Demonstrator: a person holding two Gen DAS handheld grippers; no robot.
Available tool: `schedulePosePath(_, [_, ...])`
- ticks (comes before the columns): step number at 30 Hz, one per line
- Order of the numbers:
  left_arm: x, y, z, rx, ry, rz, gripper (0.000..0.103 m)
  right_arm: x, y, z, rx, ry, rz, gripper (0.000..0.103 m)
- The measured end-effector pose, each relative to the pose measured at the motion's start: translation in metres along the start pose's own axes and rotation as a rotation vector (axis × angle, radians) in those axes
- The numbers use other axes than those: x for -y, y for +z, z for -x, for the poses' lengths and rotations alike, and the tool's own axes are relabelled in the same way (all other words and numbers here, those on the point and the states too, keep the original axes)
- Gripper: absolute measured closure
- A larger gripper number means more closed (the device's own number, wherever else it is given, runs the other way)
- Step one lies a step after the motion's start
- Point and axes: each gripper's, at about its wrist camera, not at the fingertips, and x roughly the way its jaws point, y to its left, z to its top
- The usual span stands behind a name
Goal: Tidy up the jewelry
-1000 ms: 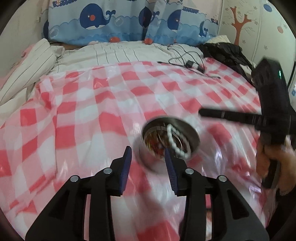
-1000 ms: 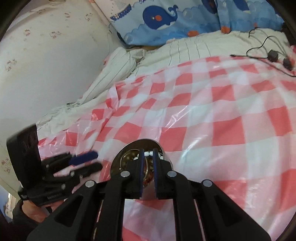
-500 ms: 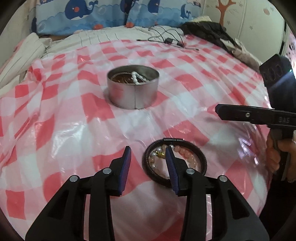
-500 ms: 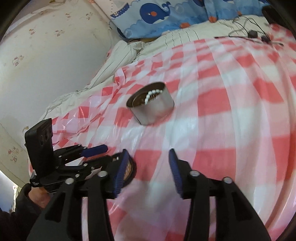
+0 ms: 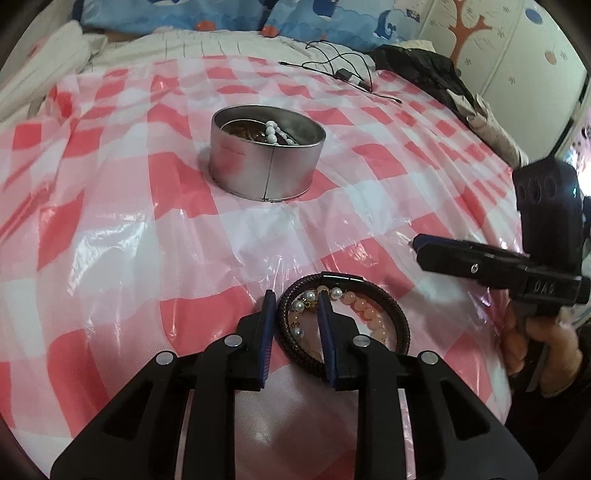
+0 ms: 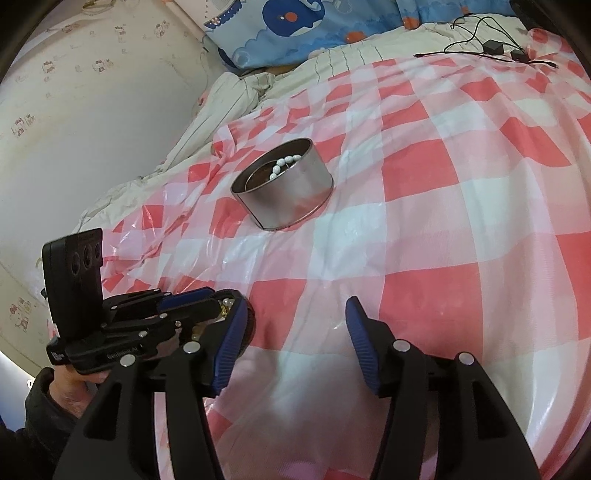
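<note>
A round metal tin (image 5: 266,162) stands on the red-checked plastic sheet and holds a white bead bracelet (image 5: 271,132) and other jewelry; it also shows in the right wrist view (image 6: 284,188). Near the front lies a dark braided bracelet (image 5: 395,314) ringing a pink bead bracelet (image 5: 364,308) and a pearl piece (image 5: 298,308). My left gripper (image 5: 295,301) is open, its fingers straddling the braided bracelet's left edge. My right gripper (image 6: 295,314) is open and empty, to the right of the left gripper (image 6: 184,299).
Black cables and a charger (image 5: 345,74) lie at the back of the sheet. Dark clothing (image 5: 424,70) is piled at the back right. Whale-print pillows (image 6: 295,22) and striped bedding (image 6: 229,99) lie beyond the sheet. A wall runs along the left.
Both grippers have pulled back from the tin toward the front of the sheet. The right gripper has opened, leaving the white bead bracelet in the tin. The left gripper has lowered onto the braided bracelet.
</note>
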Motion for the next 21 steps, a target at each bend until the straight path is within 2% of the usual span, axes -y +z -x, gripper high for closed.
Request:
schedulePosePath(6, [-0.010,0.000,-0.002,-0.004,-0.063,0.082,0.082,0.000,0.000,-0.003,-0.005,-0.005,0.008,0.047])
schedulePosePath(9, [-0.005,0.000,-0.005,-0.016,-0.022,0.049,0.093,-0.001,-0.001,-0.005,-0.007,-0.007,0.012,0.046])
schedulePosePath(11, [-0.006,0.000,-0.002,-0.011,-0.044,0.058,0.096,-0.001,-0.001,-0.005,-0.008,-0.009,0.013,0.046])
schedulePosePath(15, [-0.014,0.004,0.013,0.056,-0.124,0.119,0.096,-0.001,-0.001,-0.005,-0.007,-0.008,0.013,0.046])
schedulePosePath(18, [-0.033,0.007,0.027,0.136,-0.185,0.219,0.096,-0.001,-0.001,-0.005,-0.007,-0.010,0.014,0.046])
schedulePosePath(19, [-0.036,0.007,0.029,0.145,-0.179,0.234,0.096,-0.003,-0.001,-0.005,-0.005,-0.016,0.022,0.046])
schedulePosePath(21, [-0.044,0.008,0.030,0.154,-0.113,0.264,0.096,-0.015,-0.002,-0.007,-0.016,-0.002,0.078,0.046])
